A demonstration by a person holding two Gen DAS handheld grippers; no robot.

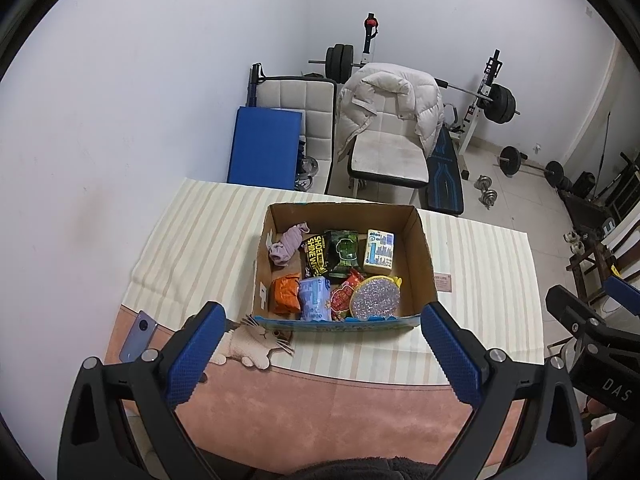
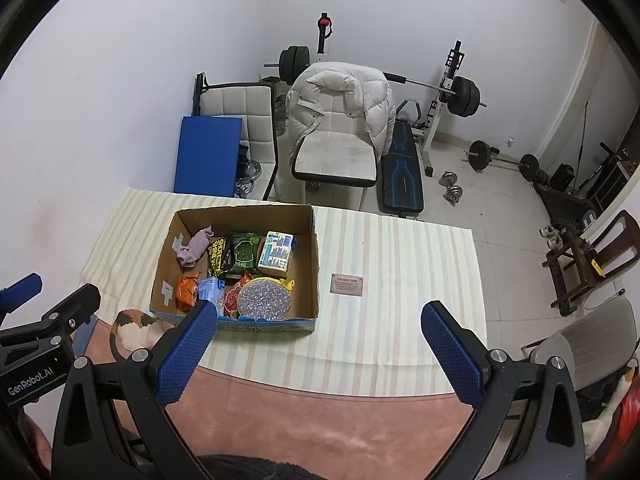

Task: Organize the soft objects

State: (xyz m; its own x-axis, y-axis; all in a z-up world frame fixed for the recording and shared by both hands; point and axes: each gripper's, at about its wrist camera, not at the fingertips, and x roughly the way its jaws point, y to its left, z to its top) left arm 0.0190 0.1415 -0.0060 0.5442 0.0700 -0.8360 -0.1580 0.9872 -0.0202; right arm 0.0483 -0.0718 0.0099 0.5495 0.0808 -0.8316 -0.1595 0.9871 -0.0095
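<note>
An open cardboard box (image 1: pixel 420 240) (image 2: pixel 312 248) sits on the striped tablecloth. Inside lie a lilac sock (image 1: pixel 286 246) (image 2: pixel 194 248), an orange packet (image 1: pixel 286 294) (image 2: pixel 187 289), a black shoe-wipes pack (image 1: pixel 316 258), a green packet (image 1: pixel 342 252), a cream and blue carton (image 1: pixel 378 252) (image 2: pixel 277 254), a blue tissue pack (image 1: pixel 314 298), a red packet (image 1: pixel 342 298) and a glittery round pouch (image 1: pixel 376 298) (image 2: pixel 264 300). My left gripper (image 1: pixel 322 320) is open and empty above the box's near edge. My right gripper (image 2: pixel 320 320) is open and empty, to the box's right.
A phone (image 1: pixel 136 336) lies at the table's left front. A cat print (image 1: pixel 260 340) marks the cloth. A small label card (image 2: pixel 347 283) lies right of the box. Chairs, a white jacket (image 1: pixel 390 100), a blue mat and weights stand beyond the table.
</note>
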